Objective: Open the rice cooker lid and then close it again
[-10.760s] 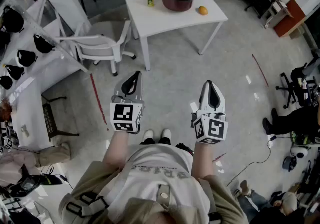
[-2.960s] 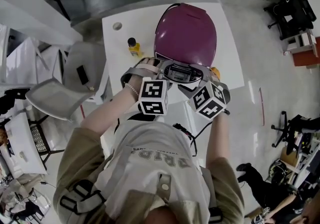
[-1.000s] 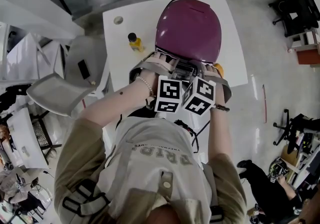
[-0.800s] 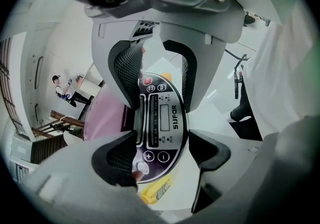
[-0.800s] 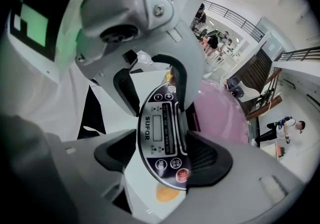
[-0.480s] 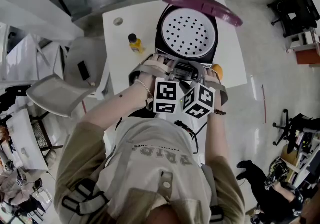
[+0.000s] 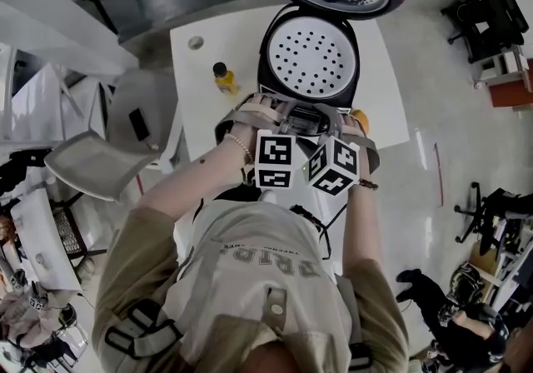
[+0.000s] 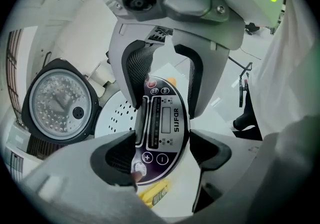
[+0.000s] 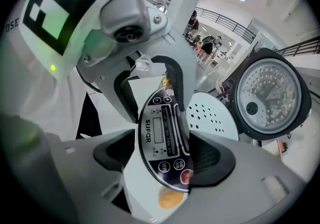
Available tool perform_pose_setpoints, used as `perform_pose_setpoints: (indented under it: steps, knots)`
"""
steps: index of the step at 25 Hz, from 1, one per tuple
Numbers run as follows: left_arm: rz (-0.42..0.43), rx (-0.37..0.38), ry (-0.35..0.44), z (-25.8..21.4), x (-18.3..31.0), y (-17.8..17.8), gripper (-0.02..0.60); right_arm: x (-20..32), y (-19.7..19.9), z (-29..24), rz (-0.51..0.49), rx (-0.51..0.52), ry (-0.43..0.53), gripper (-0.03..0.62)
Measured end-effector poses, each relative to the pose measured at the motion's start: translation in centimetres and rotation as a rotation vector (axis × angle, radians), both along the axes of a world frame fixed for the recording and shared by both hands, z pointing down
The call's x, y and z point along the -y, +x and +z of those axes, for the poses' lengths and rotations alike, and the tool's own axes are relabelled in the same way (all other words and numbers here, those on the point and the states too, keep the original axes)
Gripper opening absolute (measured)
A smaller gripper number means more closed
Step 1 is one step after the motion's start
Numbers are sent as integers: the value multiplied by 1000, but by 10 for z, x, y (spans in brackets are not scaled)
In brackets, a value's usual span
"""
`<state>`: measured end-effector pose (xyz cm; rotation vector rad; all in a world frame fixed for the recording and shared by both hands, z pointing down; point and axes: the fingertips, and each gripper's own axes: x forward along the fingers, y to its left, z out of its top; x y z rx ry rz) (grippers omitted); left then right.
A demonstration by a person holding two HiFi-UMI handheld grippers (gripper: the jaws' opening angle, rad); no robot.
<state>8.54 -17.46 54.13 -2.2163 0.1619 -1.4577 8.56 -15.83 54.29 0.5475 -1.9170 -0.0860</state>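
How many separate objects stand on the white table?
3: the rice cooker in the middle with its lid up, the yellow bottle left of it, the orange at its right, partly hidden. More may be hidden.

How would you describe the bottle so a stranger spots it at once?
Find the white table with the open cooker. Left of the cooker stands a small yellow bottle. Only it has a dark cap; the orange opposite is round.
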Motion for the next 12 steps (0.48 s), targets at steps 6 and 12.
perform_pose_setpoints:
  steps: [6,12]
  knots:
    - [2,-7,-3,1,2,-2,350,1,-2,1,5,11,-13,325]
    - [10,-29,-12,-2,4,-2,350,4,-3,-1,11,18,-12,325]
